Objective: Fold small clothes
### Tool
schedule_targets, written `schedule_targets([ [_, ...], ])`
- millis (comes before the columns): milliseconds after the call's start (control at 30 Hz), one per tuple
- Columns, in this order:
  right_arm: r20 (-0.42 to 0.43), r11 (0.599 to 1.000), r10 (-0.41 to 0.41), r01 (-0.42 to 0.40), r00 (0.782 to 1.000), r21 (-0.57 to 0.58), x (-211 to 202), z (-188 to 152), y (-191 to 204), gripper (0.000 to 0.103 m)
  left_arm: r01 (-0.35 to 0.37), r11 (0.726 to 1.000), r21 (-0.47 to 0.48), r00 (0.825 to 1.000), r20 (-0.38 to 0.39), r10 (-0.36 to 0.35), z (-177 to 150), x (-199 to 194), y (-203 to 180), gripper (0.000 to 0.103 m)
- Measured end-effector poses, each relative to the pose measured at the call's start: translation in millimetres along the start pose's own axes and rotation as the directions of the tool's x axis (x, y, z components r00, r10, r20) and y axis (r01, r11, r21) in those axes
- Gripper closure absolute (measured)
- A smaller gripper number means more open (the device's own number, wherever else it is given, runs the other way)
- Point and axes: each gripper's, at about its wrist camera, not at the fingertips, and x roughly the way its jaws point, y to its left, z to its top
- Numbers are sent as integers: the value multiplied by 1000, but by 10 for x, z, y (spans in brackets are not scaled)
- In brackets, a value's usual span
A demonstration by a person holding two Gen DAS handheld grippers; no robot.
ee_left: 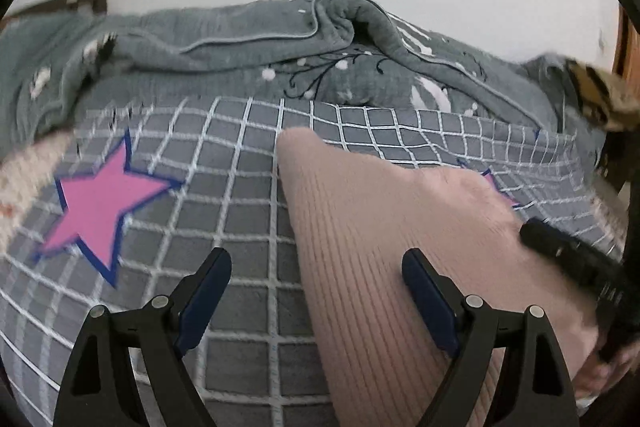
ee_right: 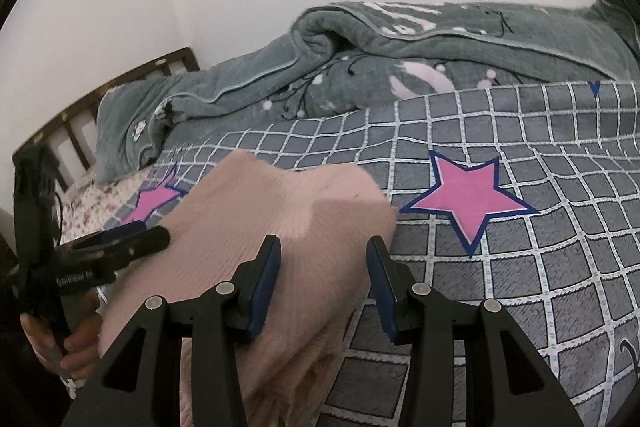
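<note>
From my left wrist camera I see my left gripper (ee_left: 316, 291) with its jaws wide open and nothing between them. It hangs over the bed sheet (ee_left: 240, 211), which is grey with white squares and a big pink star (ee_left: 100, 207). The pink ribbed sweater (ee_left: 380, 235) lies flat on the sheet, under the right jaw and reaching up toward the middle. At the right edge a black gripper (ee_left: 572, 259) lies over the sweater; I cannot tell from here if it is pressing on it. Behind the sheet is a bunched grey blanket (ee_left: 248, 47) by the white wall. From my right wrist camera I see my right gripper (ee_right: 324, 267) with its jaws open too, holding nothing. The sweater (ee_right: 304, 211) lies under and between the jaws and spreads to the left, with a soft fold near the bottom. The sheet (ee_right: 520, 287) shows another pink star (ee_right: 468, 199) just to the right of the sweater. On the left, a hand (ee_right: 76, 343) holds the other gripper (ee_right: 116, 247), and its tip sits at the sweater's left edge. The grey blanket (ee_right: 440, 39) is heaped at the back, beside a dark wooden bed frame (ee_right: 100, 99).
</note>
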Motion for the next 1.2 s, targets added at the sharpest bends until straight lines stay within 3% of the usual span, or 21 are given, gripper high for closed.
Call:
schedule_targets([
  [133, -99, 1000, -4, 6, 995, 19, 215, 219, -17, 59, -15, 1000, 2, 1000, -12, 15, 211, 103, 9, 16],
  [267, -157, 1000, -25, 27, 987, 13, 420, 175, -22, 56, -23, 1000, -11, 998, -50, 22, 329, 305, -3, 16],
  [367, -109, 999, -48, 47, 993, -12, 391, 78, -25, 56, -76, 997, 22, 995, -55, 77, 375, 424, -21, 17],
  [533, -103, 999, -43, 44, 994, 6, 415, 79, -68, 56, -128, 991, 38, 990, -53, 130, 480, 607, 43, 17],
  [1200, -100, 999, -54, 54, 993, -5, 435, 67, -46, 55, -205, 978, 40, 975, -76, 208, 470, 816, 80, 15],
])
